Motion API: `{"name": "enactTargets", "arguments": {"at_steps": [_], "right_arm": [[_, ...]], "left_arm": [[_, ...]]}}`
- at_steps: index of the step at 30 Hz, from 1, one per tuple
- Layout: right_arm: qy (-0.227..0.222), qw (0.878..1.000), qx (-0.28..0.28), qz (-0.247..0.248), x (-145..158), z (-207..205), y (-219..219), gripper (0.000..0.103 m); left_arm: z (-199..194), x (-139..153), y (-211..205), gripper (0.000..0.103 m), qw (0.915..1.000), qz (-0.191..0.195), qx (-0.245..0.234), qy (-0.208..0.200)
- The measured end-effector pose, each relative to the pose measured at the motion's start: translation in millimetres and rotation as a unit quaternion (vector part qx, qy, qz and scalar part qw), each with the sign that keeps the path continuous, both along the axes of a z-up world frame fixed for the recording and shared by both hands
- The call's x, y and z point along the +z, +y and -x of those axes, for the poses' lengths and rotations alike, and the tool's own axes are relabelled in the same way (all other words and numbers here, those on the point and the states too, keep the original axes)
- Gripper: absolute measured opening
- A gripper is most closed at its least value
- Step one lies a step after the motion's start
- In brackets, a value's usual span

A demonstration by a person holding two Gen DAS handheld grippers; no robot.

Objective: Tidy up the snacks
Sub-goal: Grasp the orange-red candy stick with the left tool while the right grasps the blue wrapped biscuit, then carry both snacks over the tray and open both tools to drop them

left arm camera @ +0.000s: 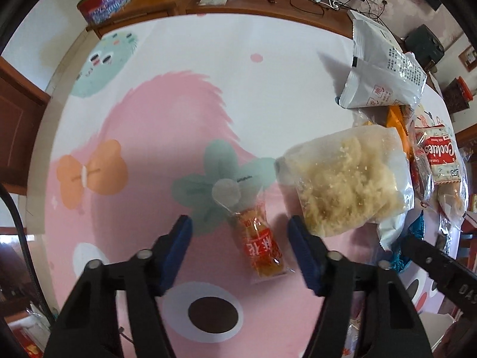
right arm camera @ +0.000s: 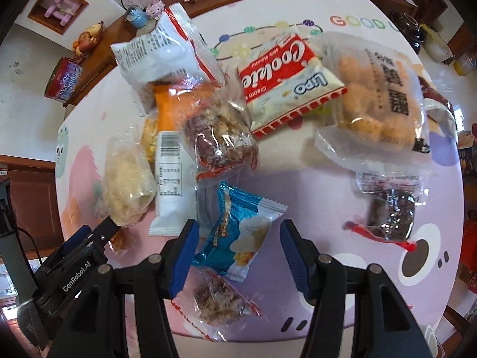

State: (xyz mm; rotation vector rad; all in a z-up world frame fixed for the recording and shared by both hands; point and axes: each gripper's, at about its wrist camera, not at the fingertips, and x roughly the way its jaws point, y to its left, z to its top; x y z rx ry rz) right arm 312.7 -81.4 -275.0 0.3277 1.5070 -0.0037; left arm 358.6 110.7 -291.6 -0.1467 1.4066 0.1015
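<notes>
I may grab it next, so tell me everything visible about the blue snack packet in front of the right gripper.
The blue packet is a shiny foil pillow pack, blue above, white below with pale snack pieces printed on it, crimped ends. It lies flat and tilted on the tablecloth, sealed, between the open fingers of the right gripper, unheld. Its upper edge overlaps a clear wrapper.

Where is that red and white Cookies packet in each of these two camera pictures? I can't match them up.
Left wrist view: the Cookies packet sits at the far right edge, behind the clear bag of pale crumbly snack.
Right wrist view: the Cookies packet lies upper centre, tilted, among the pile.
Shared landmark: the clear bag of pale crumbly snack, here at the left; also the red tin on the wooden sideboard.
</notes>
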Motion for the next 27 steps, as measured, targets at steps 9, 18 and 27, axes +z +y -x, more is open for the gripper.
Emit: {"name": "enactTargets", "arguments": {"at_steps": [9,18,27], "right_arm": [[0.003,1.0,0.017,0.015,-9,1,14,0.028],[-0.019,1.0,0.017,-0.001,5,11,3,0.023],[-0.077,0.997,0.009,-0.021,58,37,-22,0.023]], "left_arm": [[7,-1,-5,0.019,0.9997,-0.015,-0.008,-0.019],[28,23,-8,0.017,0.9986,-0.023,-0.014,-0.046],[77,102,-12,0.017,0.9921,-0.016,-0.021,-0.122]]}}
